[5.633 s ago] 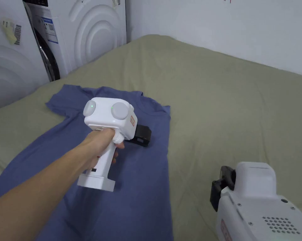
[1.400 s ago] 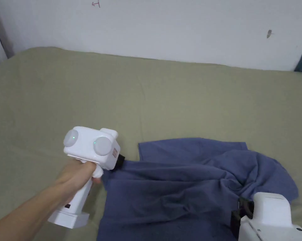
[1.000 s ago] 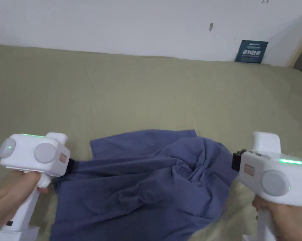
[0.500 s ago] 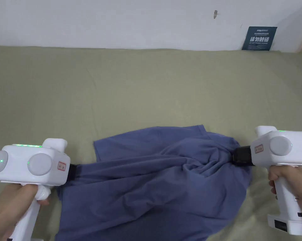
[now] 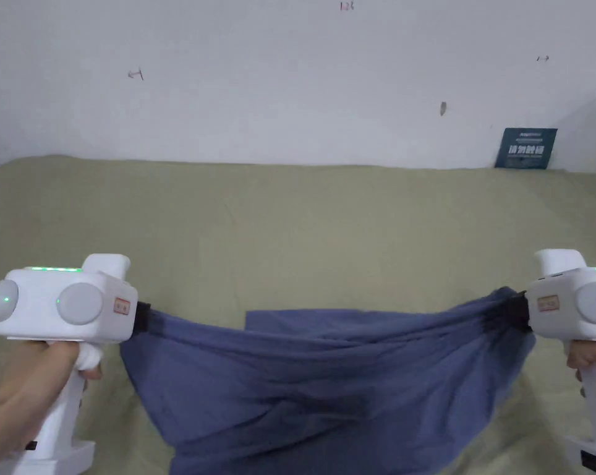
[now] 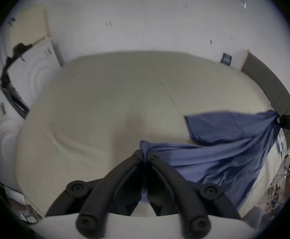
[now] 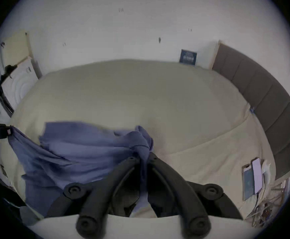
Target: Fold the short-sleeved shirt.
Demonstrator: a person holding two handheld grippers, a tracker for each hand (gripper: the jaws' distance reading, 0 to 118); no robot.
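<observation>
The blue short-sleeved shirt hangs stretched between my two grippers above the olive bed sheet. My left gripper is shut on a bunched corner of the shirt at the left; in the left gripper view its jaws pinch the cloth. My right gripper is shut on the opposite end at the right, its jaws closed on a gathered fold of the shirt. The cloth sags in the middle, and one flat panel shows behind the top edge.
A white wall rises behind the bed, with a small dark sign at its foot on the right. White washing machines stand at the left, a grey padded headboard at the right. Papers lie near the bed's right edge.
Both grippers have lifted and moved apart with the shirt in them, so the crumpled cloth is now pulled out wide and raised off the bed. The head camera has tilted up.
</observation>
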